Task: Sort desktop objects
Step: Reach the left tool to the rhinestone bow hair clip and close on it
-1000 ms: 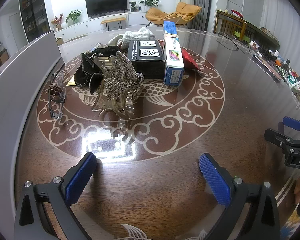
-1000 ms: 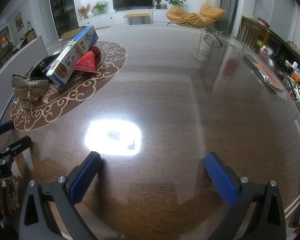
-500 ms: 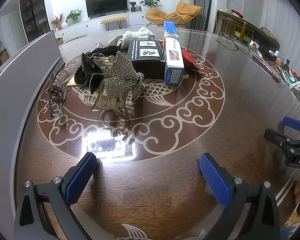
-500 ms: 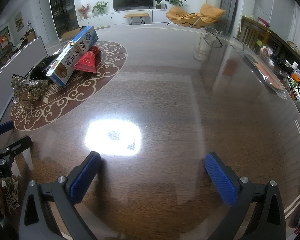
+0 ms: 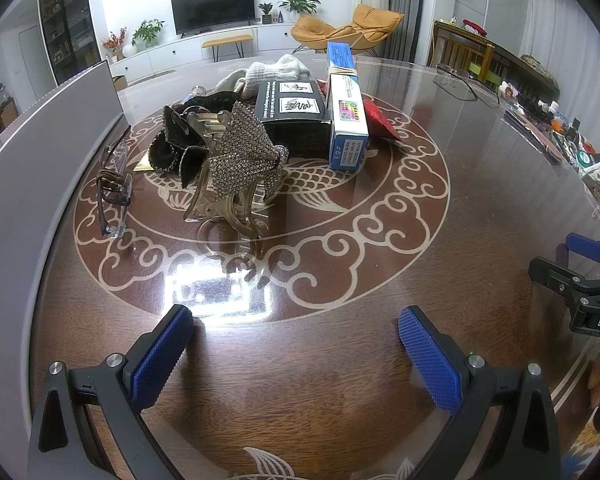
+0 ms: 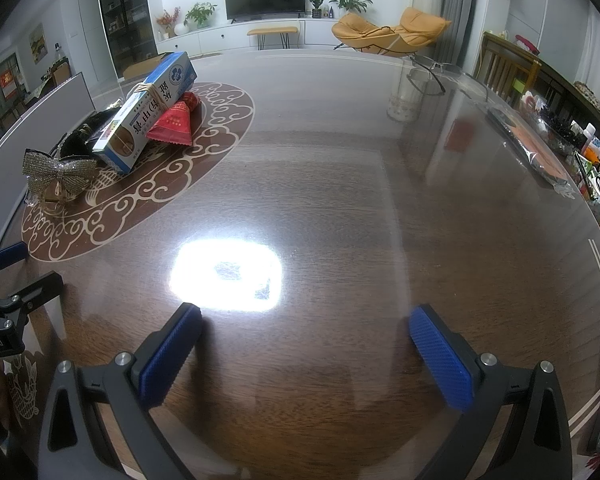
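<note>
Left wrist view looked over a shiny brown worktop (image 5: pixel 340 360) with a pale swirl ring on it. The left tongs (image 5: pixel 296 320) were spread wide, with nothing between the blue pads (image 5: pixel 160 356). They hung low over a bare part of the worktop, near the edge of the ring.

All the things sat in a heap inside the ring, well apart from the tongs. A sparkly bow clip (image 5: pixel 244 160) stood at the front. Just behind it lay a black frilly clip (image 5: pixel 176 148). A black box (image 5: pixel 296 116) lay past the bow, and a blue box (image 5: pixel 346 116) leaned beside it, touching it. A red pack (image 5: pixel 380 120) poked out on the far side of the blue box. White socks (image 5: pixel 276 70) lay at the back of the heap. Glasses (image 5: pixel 114 188) rested alone to the left, near a grey board (image 5: pixel 40 152).

The right tongs (image 5: pixel 572 268) showed at the right edge of this view.

Right wrist view showed the right tongs (image 6: pixel 304 320) spread wide too, pinching nothing. They were over bare worktop with a bright patch of light just ahead. The heap sat far off to the left, with the blue box (image 6: pixel 148 112) lying on top and the red pack (image 6: pixel 176 120) touching it. The bow clip (image 6: pixel 60 172) was at the near end. The left tongs (image 6: pixel 16 276) peeked in at the left edge.
</note>
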